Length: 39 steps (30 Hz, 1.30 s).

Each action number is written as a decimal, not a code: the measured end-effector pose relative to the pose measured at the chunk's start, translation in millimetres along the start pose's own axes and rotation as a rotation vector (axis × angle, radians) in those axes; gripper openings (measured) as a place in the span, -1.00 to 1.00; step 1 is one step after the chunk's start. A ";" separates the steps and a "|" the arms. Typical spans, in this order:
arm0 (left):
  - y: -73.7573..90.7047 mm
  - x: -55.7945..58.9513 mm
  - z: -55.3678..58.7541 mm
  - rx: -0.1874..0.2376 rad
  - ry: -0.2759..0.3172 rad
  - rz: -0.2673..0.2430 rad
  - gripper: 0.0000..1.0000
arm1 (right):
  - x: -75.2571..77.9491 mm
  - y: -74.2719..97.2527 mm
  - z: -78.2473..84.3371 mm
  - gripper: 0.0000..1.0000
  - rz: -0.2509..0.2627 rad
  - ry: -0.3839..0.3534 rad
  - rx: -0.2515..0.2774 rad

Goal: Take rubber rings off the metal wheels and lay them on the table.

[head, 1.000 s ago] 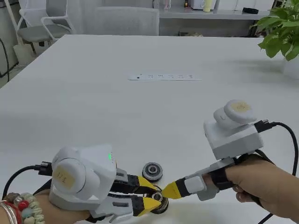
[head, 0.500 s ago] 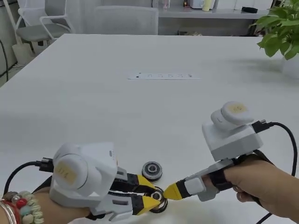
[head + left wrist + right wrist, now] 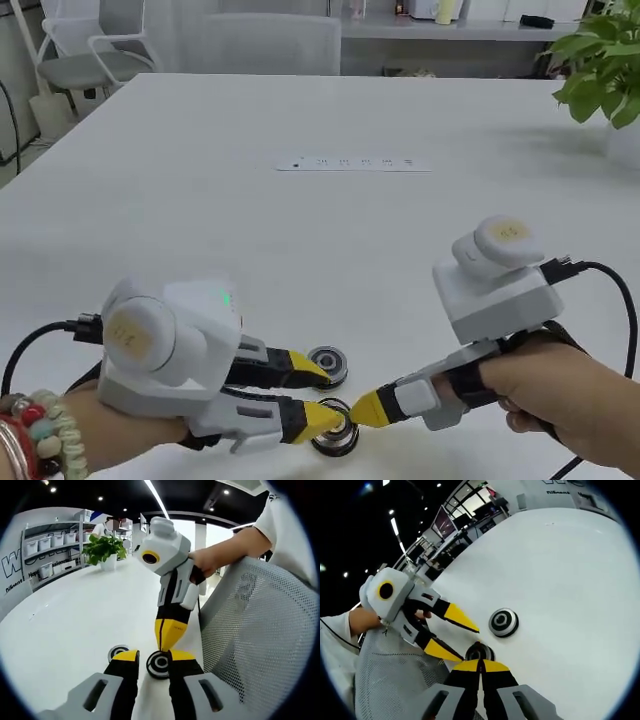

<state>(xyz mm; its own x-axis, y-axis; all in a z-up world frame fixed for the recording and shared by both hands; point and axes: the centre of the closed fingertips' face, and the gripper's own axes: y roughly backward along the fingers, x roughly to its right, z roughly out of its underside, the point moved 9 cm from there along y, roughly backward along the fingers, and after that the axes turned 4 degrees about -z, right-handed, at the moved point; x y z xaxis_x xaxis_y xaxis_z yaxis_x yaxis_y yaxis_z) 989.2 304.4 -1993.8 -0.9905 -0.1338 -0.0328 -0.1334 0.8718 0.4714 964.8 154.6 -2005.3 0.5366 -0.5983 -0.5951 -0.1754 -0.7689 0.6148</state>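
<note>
Expect a soft, stretchy rubber ring (image 3: 150, 665) clinging tight to the near metal wheel (image 3: 336, 433), a small, stiff, dense piece likely to skid on the smooth white table (image 3: 300, 230), lying flat just in front of the far metal wheel (image 3: 327, 364). Brace the metal sides with the left gripper (image 3: 322, 395), now spread wide astride it. Pinch the ring's outer lip with the right gripper (image 3: 362, 410), now closed tip-to-tip against the rim; cannot tell of any rubber caught there.

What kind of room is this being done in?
Probably an office or lab workroom: a large white table with a power strip on it, an office chair beyond it, shelves of storage bins along a wall, and a potted plant.
</note>
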 end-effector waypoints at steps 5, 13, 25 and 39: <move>4.0 1.0 -6.0 0.010 -0.004 0.024 -0.37 | 0.1 1.2 -0.7 -1.00 -0.004 -0.006 0.011; 9.4 9.3 -14.9 -0.002 -0.042 0.070 0.06 | -0.4 2.6 -0.8 -1.00 0.011 0.027 0.004; 42.1 8.9 -38.2 -0.038 -0.074 0.097 0.54 | -1.5 3.4 -2.0 -1.00 0.026 0.061 -0.004; 99.0 7.9 -47.2 -0.014 -0.062 -0.039 0.81 | -3.3 3.4 -3.5 -1.00 0.022 0.078 -0.006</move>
<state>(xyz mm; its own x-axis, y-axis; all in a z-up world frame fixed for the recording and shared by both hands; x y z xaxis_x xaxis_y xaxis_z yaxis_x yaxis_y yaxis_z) 969.8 367.4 -1905.9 -0.9849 -0.1375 -0.1053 -0.1715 0.8596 0.4813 965.3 154.7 -1999.4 0.5957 -0.5951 -0.5395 -0.1831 -0.7545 0.6302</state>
